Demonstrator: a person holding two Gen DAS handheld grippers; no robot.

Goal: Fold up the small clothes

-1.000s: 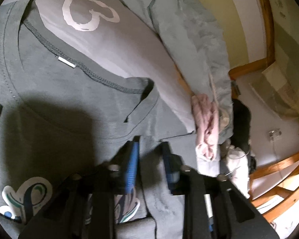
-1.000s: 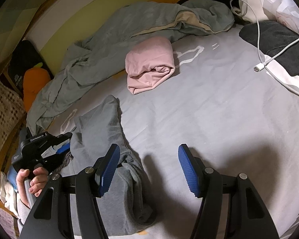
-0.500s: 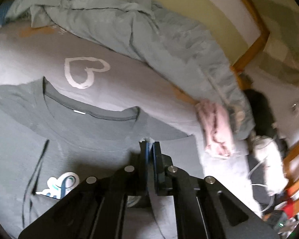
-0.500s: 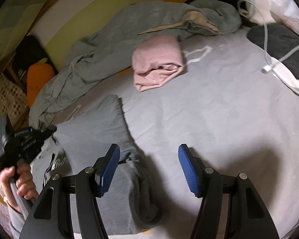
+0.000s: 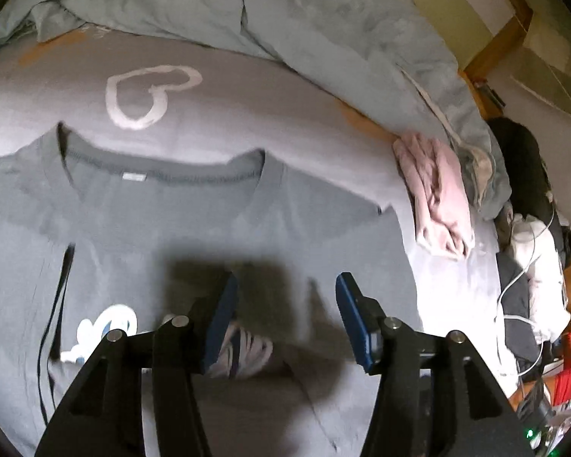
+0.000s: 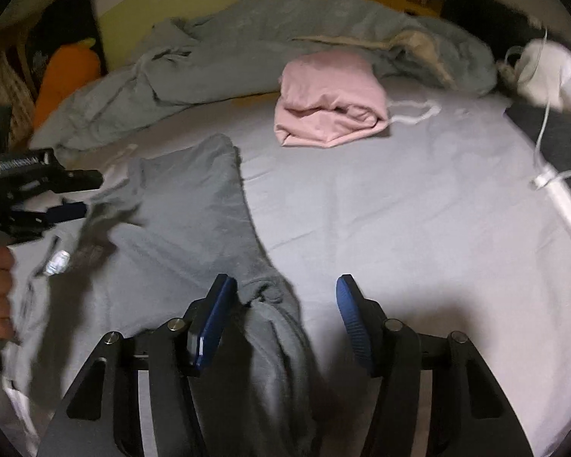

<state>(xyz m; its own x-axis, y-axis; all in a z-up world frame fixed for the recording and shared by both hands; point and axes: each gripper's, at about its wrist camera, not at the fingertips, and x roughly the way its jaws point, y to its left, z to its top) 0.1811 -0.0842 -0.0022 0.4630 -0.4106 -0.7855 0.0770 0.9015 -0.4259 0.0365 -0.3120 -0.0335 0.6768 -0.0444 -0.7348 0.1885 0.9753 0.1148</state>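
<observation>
Grey T-shirt lay flat on bed, collar away from left hand-held gripper, jaws opening, empty; right hand-held gripper closing slightly, bunched sleeve between pads, ungripped

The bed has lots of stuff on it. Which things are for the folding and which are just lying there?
For the folding: grey T-shirt, folded pink garment.

Just lying about: crumpled grey duvet, white charging cable, carrot plush.
</observation>
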